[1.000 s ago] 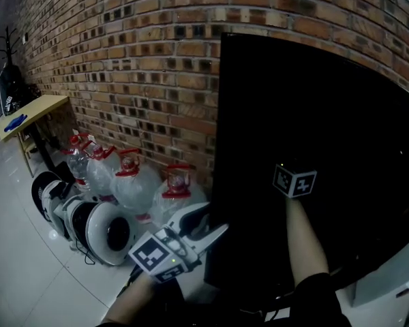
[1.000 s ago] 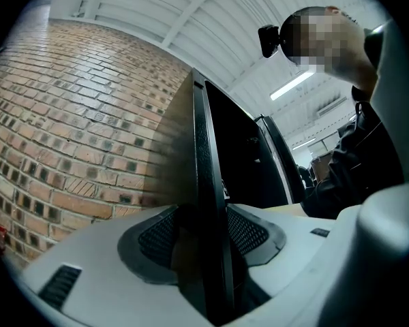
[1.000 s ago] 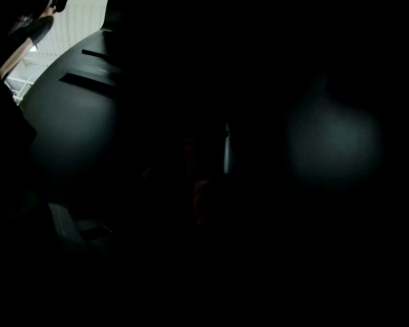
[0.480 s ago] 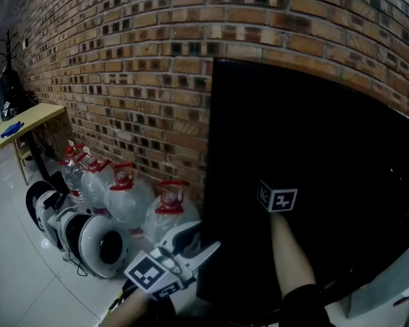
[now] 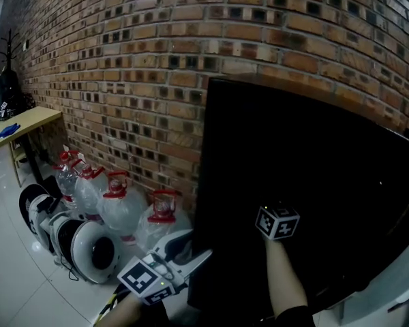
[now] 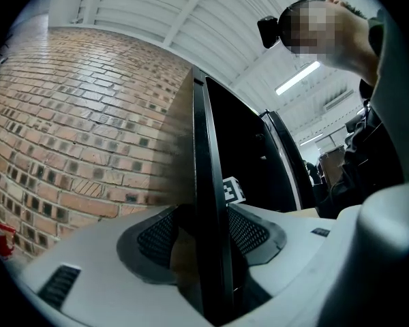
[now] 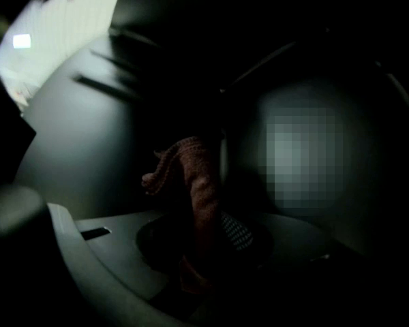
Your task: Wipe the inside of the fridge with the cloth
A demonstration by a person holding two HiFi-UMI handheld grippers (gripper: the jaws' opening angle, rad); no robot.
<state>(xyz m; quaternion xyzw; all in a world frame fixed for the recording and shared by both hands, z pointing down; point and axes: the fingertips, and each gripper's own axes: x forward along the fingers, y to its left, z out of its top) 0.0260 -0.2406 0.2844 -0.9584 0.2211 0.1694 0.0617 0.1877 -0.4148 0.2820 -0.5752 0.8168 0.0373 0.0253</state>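
Nearest, at seven o'clock in the head view, the left gripper [image 5: 194,245] straddles the thin black door edge [image 6: 206,182] of the fridge [image 5: 313,162]. Its jaws stand wide and have just eased a little wider. The edge runs between the pads with a clear gap on the left pad's side, so nothing is clamped. At five o'clock the right forearm [image 5: 283,278] reaches to the fridge's black face, with the marker cube [image 5: 277,222] on top. The right gripper [image 7: 204,240] is closed on the cloth [image 7: 194,182], a reddish knitted piece that stands up out of the jaws toward twelve o'clock in that gripper's own view, in deep shadow

Against a second ago, the whole head view has slid. The cube sits lower and a little further left, the fridge's top edge stands lower in the frame, and the left gripper lies lower too, still astride the same edge

Counted: two grippers, one cloth, one fridge. Farther off, at eight o'clock, four water jugs [image 5: 119,206] with red caps line the foot of the brick wall [image 5: 136,67]. Before them on the floor lie what look like three black-and-white helmets [image 5: 95,251]. Farthest, at nine o'clock, stands one wooden table [image 5: 34,118] with one blue thing [image 5: 8,129] on it
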